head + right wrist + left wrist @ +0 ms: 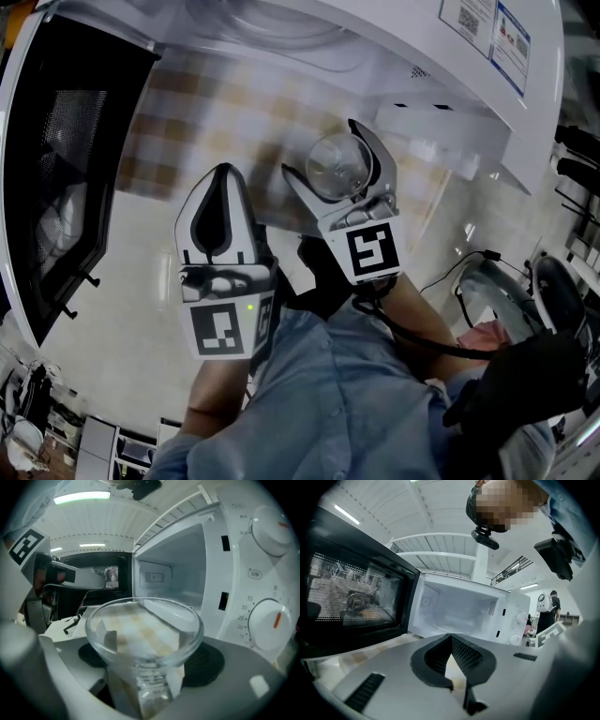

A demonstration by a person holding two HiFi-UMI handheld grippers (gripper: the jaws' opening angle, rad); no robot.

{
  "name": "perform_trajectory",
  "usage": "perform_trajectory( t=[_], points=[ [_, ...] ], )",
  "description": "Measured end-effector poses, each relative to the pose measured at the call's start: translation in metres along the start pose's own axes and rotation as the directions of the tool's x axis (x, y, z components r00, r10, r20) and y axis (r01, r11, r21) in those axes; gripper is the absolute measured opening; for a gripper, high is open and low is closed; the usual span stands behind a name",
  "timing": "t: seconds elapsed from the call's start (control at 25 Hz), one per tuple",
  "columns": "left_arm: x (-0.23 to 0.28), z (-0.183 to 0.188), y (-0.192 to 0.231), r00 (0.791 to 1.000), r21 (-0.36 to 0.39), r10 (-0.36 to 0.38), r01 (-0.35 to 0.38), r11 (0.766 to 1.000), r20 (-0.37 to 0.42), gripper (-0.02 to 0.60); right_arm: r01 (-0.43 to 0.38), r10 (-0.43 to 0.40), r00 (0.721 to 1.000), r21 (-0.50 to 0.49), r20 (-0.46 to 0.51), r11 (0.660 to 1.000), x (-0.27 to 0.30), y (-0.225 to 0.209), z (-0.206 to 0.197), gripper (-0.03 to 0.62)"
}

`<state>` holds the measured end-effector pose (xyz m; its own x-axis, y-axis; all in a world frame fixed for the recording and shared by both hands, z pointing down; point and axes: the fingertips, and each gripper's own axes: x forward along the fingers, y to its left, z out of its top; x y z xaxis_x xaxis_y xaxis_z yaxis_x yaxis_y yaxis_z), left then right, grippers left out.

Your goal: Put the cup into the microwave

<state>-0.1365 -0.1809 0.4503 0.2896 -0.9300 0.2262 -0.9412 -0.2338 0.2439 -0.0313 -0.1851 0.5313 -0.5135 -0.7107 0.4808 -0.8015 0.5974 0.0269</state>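
Right gripper view: cup [143, 625] stands upright between the jaws of my right gripper [145, 657], which clamp its sides. Open microwave [178, 578] at cup's 12 o'clock. My left gripper [451, 637], jaws together, at 9 o'clock.

Bright overhead light (fisheye-bent, dark corners)

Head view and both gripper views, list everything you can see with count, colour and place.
microwave: one, white, straight ahead
door: one, black, swung open leftward
dials: two, white, microwave's right panel
cup: one, clear glass, before the opening
tablecloth: one, beige check, under the microwave
left hand-held gripper: one, white, shut, empty
right hand-held gripper: one, white, shut on the cup
sleeve: one, blue, head view's bottom
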Motion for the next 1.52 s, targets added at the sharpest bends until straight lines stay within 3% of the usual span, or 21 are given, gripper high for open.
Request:
perform_trajectory(
  t=[0.08, 0.52, 1.0, 1.52],
  points=[
    [-0.001, 0.001, 0.001, 1.000, 0.000, 0.001, -0.001, 1.000, -0.004, 0.008, 0.010, -0.010, 1.000, -0.010, -0.005, 1.000, 0.000, 0.001, 0.000, 0.379],
    [-0.007, 0.004, 0.000, 1.000, 0.000, -0.014, 0.014, 1.000, -0.024, 0.008, 0.021, -0.021, 1.000, 0.000, -0.004, 1.000, -0.004, 0.002, 0.011, 0.374],
    [-0.003, 0.046, 0.008, 1.000, -0.001, -0.009, 0.009, 1.000, -0.004, 0.008, -0.010, 0.010, 1.000, 0.000, 0.029, 1.000, 0.015, 0.003, 0.066, 0.374],
    [0.024, 0.080, 0.018, 0.993, -0.009, -0.110, 0.110, 0.994, -0.032, 0.008, 0.055, -0.056, 0.998, 0.036, 0.034, 0.998, 0.060, -0.014, 0.115, 0.374]
  ],
)
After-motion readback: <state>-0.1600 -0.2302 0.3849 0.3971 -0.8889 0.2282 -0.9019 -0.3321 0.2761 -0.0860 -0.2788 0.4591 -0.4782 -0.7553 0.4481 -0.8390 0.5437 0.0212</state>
